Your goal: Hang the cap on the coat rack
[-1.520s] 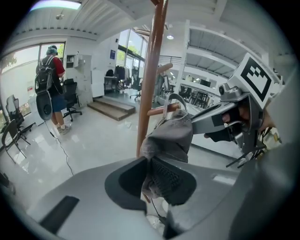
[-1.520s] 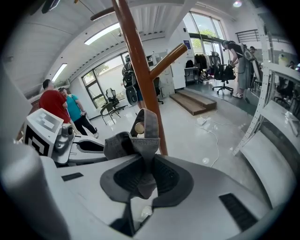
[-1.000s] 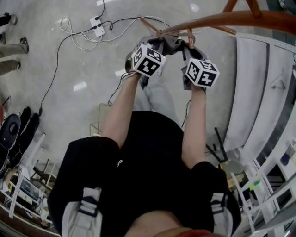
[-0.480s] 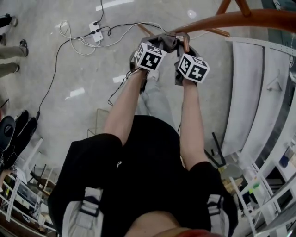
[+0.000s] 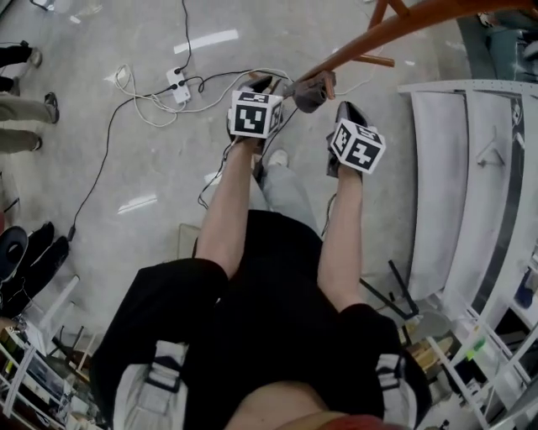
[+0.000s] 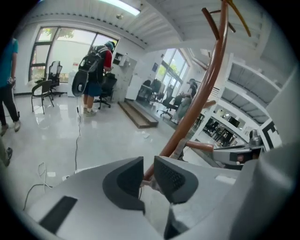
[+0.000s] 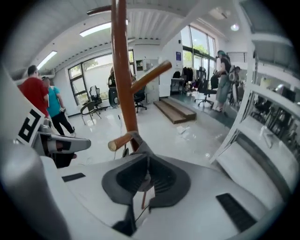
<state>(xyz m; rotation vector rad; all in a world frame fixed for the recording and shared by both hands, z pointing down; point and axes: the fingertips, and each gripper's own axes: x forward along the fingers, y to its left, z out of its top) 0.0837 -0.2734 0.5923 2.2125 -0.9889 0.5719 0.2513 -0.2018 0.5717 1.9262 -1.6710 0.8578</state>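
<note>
The grey cap [image 5: 309, 91] hangs on a short peg [image 5: 324, 77] of the orange-brown coat rack [image 5: 403, 21], free of both grippers. My left gripper [image 5: 256, 86] is drawn back to the cap's left; its jaws are opening, with a clear gap and nothing between them. In the left gripper view the pole [image 6: 206, 89] and a bit of cap [image 6: 180, 147] show beyond the left gripper [image 6: 144, 176]. My right gripper [image 5: 345, 111] sits below and right of the cap, jaws closing on nothing. The right gripper view shows the right gripper [image 7: 148, 176], with cap [image 7: 140, 145] and peg [image 7: 121, 139] just ahead.
A power strip [image 5: 176, 84] with white and black cables lies on the floor beyond the left gripper. White shelving [image 5: 471, 168] runs along the right. Other people's feet [image 5: 25, 92] stand at far left; a person with a backpack [image 6: 96, 75] is farther off.
Both grippers held the cap at the peg; now they have let go and drawn back toward me. The cap stays on the peg. The left jaws have spread, the right have come together.
</note>
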